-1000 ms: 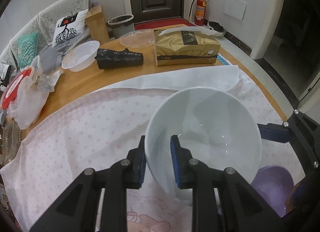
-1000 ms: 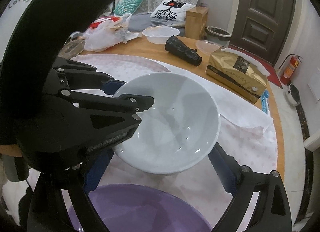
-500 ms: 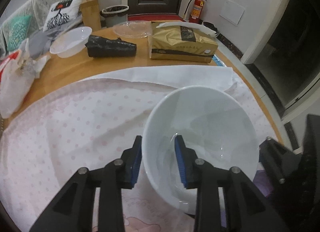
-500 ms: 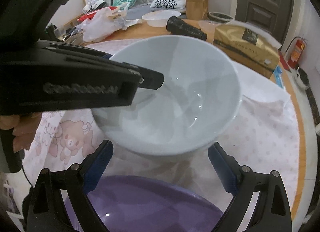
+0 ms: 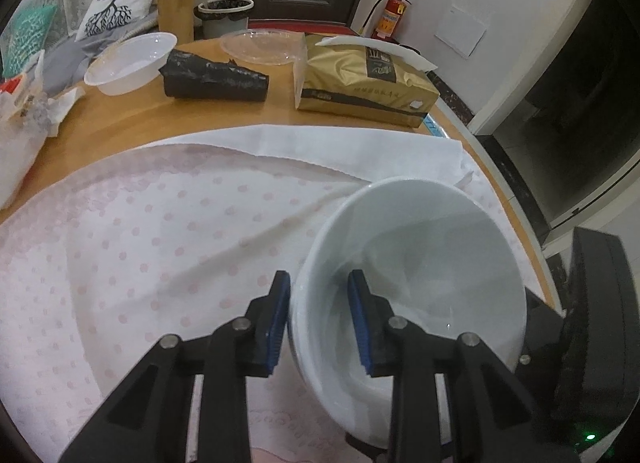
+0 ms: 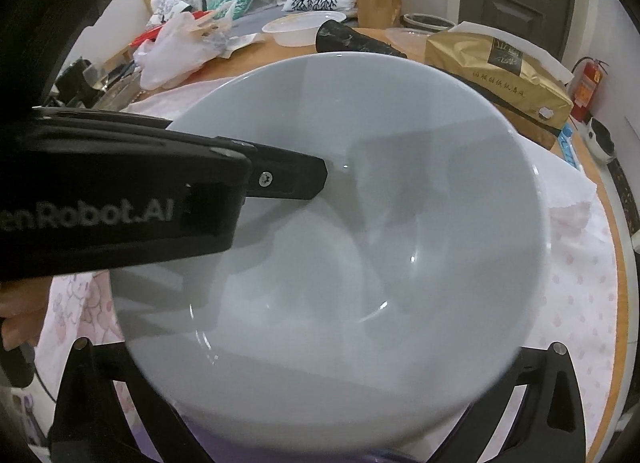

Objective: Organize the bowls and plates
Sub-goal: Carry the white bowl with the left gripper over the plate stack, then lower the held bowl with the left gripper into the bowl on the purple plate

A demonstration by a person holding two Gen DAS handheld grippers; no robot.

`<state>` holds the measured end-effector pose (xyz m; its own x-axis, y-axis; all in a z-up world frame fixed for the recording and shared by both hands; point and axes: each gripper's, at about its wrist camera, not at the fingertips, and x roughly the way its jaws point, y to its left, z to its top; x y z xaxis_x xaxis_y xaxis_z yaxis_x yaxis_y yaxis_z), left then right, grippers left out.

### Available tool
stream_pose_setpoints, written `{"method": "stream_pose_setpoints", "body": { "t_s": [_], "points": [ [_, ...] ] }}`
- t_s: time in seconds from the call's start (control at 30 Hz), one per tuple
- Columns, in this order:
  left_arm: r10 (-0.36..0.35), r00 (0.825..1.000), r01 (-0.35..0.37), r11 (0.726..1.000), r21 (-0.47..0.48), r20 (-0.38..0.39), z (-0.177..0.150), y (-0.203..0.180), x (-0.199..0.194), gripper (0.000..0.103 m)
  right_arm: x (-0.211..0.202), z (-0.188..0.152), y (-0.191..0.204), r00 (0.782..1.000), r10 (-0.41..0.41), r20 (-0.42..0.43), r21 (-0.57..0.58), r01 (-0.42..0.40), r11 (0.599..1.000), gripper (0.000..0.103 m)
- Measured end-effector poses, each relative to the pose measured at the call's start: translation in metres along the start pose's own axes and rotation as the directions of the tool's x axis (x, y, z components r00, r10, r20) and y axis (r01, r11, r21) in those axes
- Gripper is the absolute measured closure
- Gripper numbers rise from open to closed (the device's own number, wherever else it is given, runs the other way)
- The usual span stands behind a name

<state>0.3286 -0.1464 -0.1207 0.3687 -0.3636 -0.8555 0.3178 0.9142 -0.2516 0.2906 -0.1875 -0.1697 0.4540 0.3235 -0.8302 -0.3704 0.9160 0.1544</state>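
Note:
My left gripper (image 5: pixel 318 321) is shut on the near rim of a white ceramic bowl (image 5: pixel 420 287), one blue pad inside and one outside, holding it tilted above the dotted pink cloth (image 5: pixel 160 223). In the right wrist view the same bowl (image 6: pixel 360 243) fills the frame between my right gripper's wide-open fingers (image 6: pixel 556 387). The left gripper's black body (image 6: pixel 120 191) reaches into the bowl from the left. A sliver of a purple bowl (image 6: pixel 384 457) shows under the white one, mostly hidden.
At the table's far side lie a gold tissue pack (image 5: pixel 368 79), a black rolled bag (image 5: pixel 216 77), a clear plastic lid (image 5: pixel 260 45), a white plastic bowl (image 5: pixel 128 61) and plastic bags (image 6: pixel 176 51). The table edge (image 5: pixel 516 219) curves close on the right.
The left gripper has carried the white bowl rightward, over the purple bowl and between the right gripper's fingers. The purple bowl is now almost covered.

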Motion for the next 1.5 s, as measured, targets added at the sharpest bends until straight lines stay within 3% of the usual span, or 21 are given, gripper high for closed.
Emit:
{"method": "stream_pose_setpoints", "body": {
  "t_s": [0.83, 1.5],
  "points": [
    [-0.077, 0.997, 0.077, 0.996, -0.055, -0.011, 0.001, 0.012, 0.005, 0.076, 0.014, 0.01, -0.002, 1.0, 0.007, -0.03, 0.033, -0.006, 0.999, 0.001],
    [-0.02, 1.0, 0.02, 1.0, 0.024, 0.024, -0.012, -0.004, -0.024, 0.076, -0.017, -0.003, 0.011, 0.997, -0.023, 0.078, 0.01, 0.022, 1.0, 0.002]
  ]
}}
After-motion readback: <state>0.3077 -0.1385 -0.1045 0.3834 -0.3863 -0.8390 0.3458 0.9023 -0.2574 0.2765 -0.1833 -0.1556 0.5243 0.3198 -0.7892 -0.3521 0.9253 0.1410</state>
